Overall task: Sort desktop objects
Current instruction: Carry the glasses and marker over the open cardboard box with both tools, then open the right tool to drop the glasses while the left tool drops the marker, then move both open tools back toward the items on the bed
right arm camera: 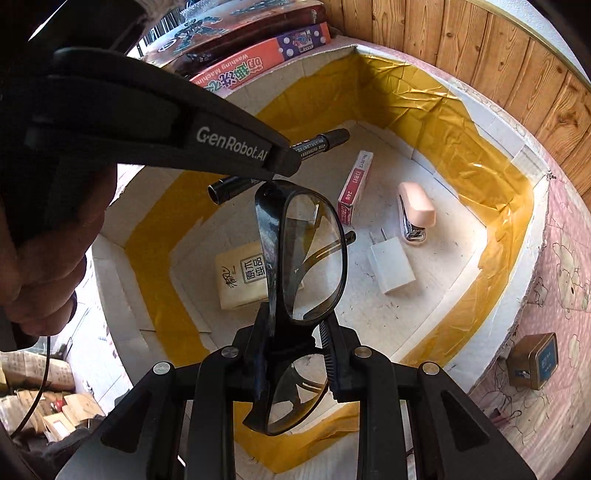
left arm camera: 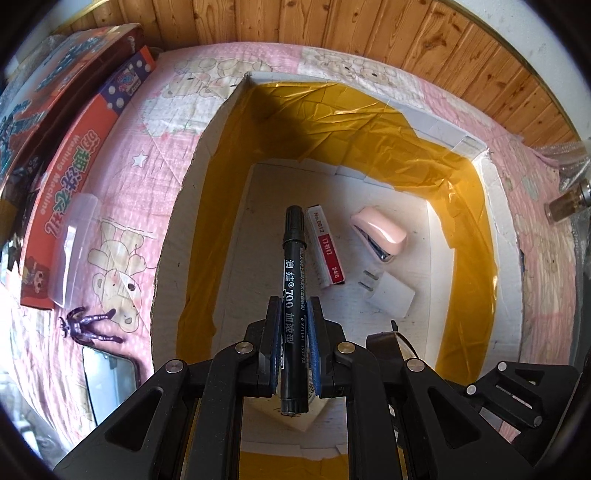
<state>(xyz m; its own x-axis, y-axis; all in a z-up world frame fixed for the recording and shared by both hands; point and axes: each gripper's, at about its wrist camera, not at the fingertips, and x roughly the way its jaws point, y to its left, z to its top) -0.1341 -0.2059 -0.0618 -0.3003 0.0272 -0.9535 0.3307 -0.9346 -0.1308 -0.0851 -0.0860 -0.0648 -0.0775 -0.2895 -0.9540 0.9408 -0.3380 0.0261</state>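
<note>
Tongs on the left [left arm camera: 294, 314] are clamped on a black marker [left arm camera: 291, 258] above the white box [left arm camera: 207, 147]. Right tongs [right arm camera: 295, 325] are clamped on black glasses [right arm camera: 310, 254] over the same box, where a staple box [right arm camera: 354, 184], pink stapler [right arm camera: 417, 210], white charger [right arm camera: 391, 264] and tissue pack [right arm camera: 240, 277] lie.

Bright daylight fills both views, seemingly from the upper right. It glares off the crinkled yellow tape [left arm camera: 436, 155] lining the cardboard box [left arm camera: 192, 184] and leaves a hard shadow across the box's far left corner. Reflections wash over the glasses [right arm camera: 314, 254] lenses. Fisheye distortion bends the wooden wall planks [left arm camera: 369, 33], and dark vignetting rims each frame. Close gripper parts look slightly soft.
</note>
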